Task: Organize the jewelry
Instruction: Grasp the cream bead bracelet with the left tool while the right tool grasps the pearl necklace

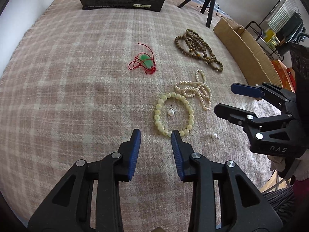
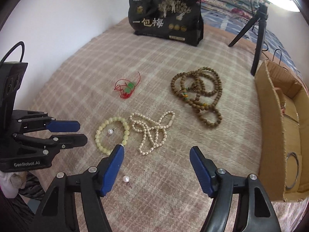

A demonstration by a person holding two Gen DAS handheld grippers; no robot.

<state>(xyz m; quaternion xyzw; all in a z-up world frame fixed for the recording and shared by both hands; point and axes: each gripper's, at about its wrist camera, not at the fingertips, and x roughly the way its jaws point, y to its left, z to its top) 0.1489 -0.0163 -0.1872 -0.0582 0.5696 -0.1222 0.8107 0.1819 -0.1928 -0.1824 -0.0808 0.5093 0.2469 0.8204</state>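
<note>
1. Jewelry lies spread on a checked blanket (image 1: 77, 77): a yellow bracelet (image 1: 157, 114) circling a pearl earring (image 1: 171, 112), a second earring (image 2: 126, 178) near it, a pearl necklace (image 2: 152, 131), brown beads (image 2: 197, 94) and a green pendant (image 1: 145, 60) on red cord.
2. Left gripper (image 1: 156, 135) hangs over the bracelet's near edge, jaws apart, nothing between them.
3. Right gripper (image 2: 156, 152) hangs wide open above the second earring and necklace, empty.
4. A cardboard box (image 2: 270, 135) stands beside the beads.

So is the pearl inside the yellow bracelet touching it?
Apart. The left wrist view shows blanket all around the pearl inside the bracelet.
</note>
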